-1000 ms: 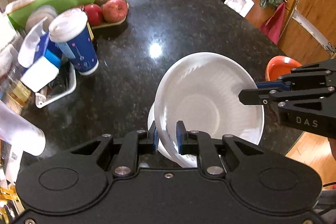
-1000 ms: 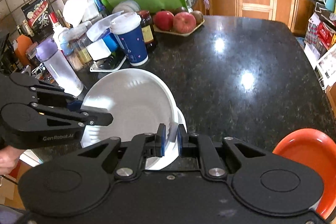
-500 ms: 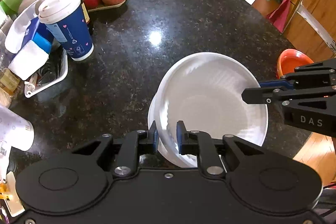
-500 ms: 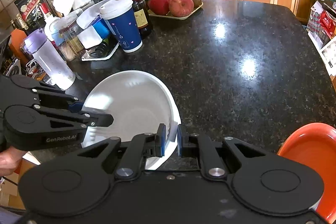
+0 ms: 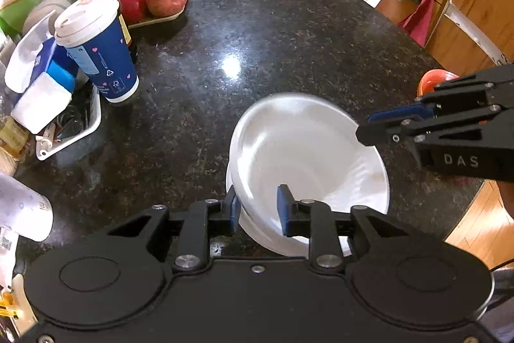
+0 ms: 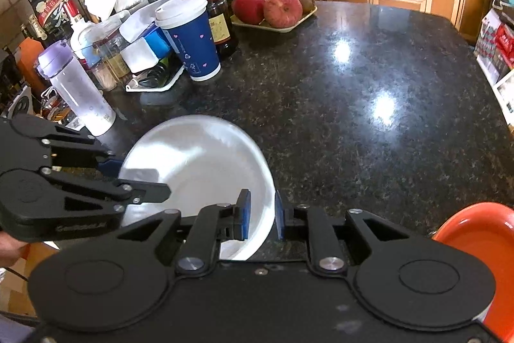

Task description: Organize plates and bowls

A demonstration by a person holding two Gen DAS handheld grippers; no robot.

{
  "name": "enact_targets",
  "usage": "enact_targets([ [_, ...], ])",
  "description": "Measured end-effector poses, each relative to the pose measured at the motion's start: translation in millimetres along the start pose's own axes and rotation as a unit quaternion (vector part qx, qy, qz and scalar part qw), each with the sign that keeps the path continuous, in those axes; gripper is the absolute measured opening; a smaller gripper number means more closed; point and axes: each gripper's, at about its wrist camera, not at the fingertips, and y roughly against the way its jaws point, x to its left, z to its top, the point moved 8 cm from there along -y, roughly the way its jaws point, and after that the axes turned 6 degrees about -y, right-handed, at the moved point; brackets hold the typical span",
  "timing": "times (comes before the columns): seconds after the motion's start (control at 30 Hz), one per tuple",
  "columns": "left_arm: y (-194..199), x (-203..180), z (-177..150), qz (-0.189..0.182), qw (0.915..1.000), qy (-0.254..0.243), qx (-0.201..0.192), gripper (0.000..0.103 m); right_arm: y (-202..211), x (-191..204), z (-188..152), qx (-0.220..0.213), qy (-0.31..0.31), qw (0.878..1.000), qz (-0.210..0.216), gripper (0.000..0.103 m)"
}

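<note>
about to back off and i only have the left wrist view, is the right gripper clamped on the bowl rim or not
observer: No. The right wrist view shows the right gripper straddling the white bowl's near rim with its jaws apart and a gap inside the rim.
operator: ok, and the orange sliver behind it
observer: That is an orange dish, wide and shallow. It lies to the right of the right gripper, apart from the white bowl.
operator: pale blur at my lower left?
observer: A clear water bottle with a purple lid, standing upright just beyond the left gripper.
</note>
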Motion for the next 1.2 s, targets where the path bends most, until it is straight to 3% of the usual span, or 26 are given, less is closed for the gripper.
enact_targets([
  [0.37, -5.5, 2.8, -4.7, 0.002, 0.9998, -0.016, 0.007, 0.036, -4.7, -2.8, -1.8, 0.008, -0.003, 1.000, -0.006, 0.019],
  [0.77, 4.7, 5.4, -11.6, -0.029, 0.9993, -0.025, 0.000, 0.040, -6.7, -4.6, -4.3, 0.012, -0.008, 1.000, -0.011, 0.019],
  [1.2, 30.0, 15.0, -10.8, 0.021, 0.9986, -0.016, -0.046, 0.039, 2.0, -0.5, -4.9, -0.007, -0.009, 1.000, -0.009, 0.019],
])
